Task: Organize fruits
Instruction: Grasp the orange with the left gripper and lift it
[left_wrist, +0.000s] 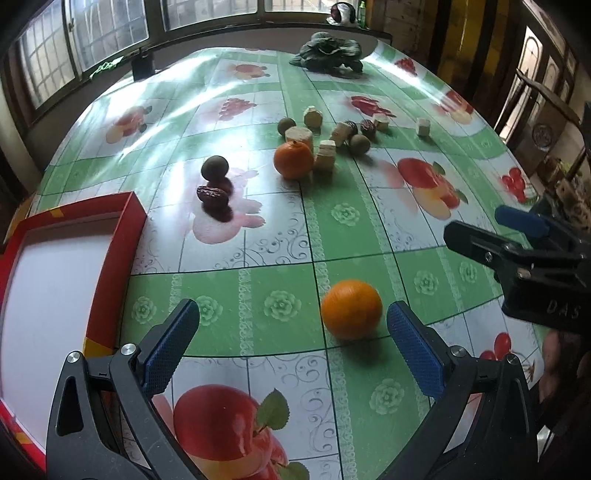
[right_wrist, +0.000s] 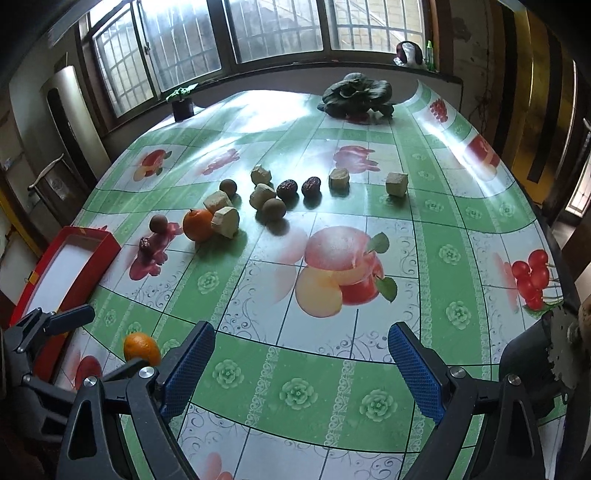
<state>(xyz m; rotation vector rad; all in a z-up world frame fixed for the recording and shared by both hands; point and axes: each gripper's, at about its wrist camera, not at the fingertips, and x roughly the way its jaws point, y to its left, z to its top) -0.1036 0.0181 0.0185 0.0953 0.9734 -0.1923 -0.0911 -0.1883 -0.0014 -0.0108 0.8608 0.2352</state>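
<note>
Barred windows back a tabletop under green fruit-print oilcloth. Left gripper — jaws spread; the near orange sits on the cloth just inside its right-hand finger, lower centre. Right gripper — spread, holding nothing. Red tray at frame left; second orange upper centre.

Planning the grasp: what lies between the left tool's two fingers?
The near orange, resting on the tablecloth close to the right finger, untouched, in the left wrist view.
</note>
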